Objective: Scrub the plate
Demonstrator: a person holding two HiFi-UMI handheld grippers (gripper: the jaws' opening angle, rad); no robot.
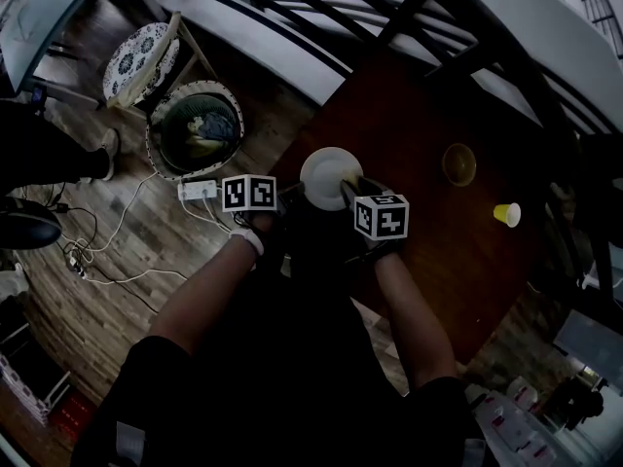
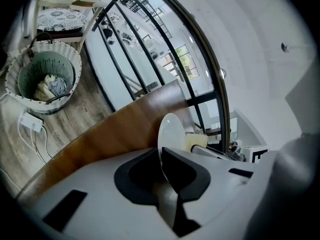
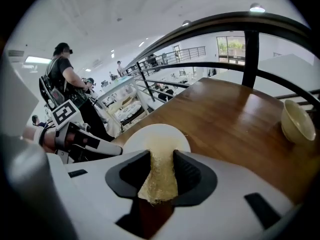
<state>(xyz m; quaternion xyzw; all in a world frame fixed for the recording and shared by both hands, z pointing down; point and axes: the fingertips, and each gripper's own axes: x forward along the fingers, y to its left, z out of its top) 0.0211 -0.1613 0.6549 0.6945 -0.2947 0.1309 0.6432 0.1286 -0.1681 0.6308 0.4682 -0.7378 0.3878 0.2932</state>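
At bench (image 1: pixel 428 232) corner, plate (image 2: pixel 169 131) clamped upright by rim in left gripper (image 2: pixel 161 153) fingers. Right gripper (image 3: pixel 161 155) fingers gripping yellow scrub pad (image 3: pixel 159 176), pad touching plate face. Only in head view: yellow cup (image 1: pixel 506 214), well apart. Only in right gripper view: person (image 3: pixel 64 73) standing in bkgd.

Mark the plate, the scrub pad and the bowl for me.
plate (image 3: pixel 145 136), right gripper view, white face left of pad
scrub pad (image 3: pixel 159 176), right gripper view, middle, between the jaws
bowl (image 3: pixel 296 126), right gripper view, outer wall
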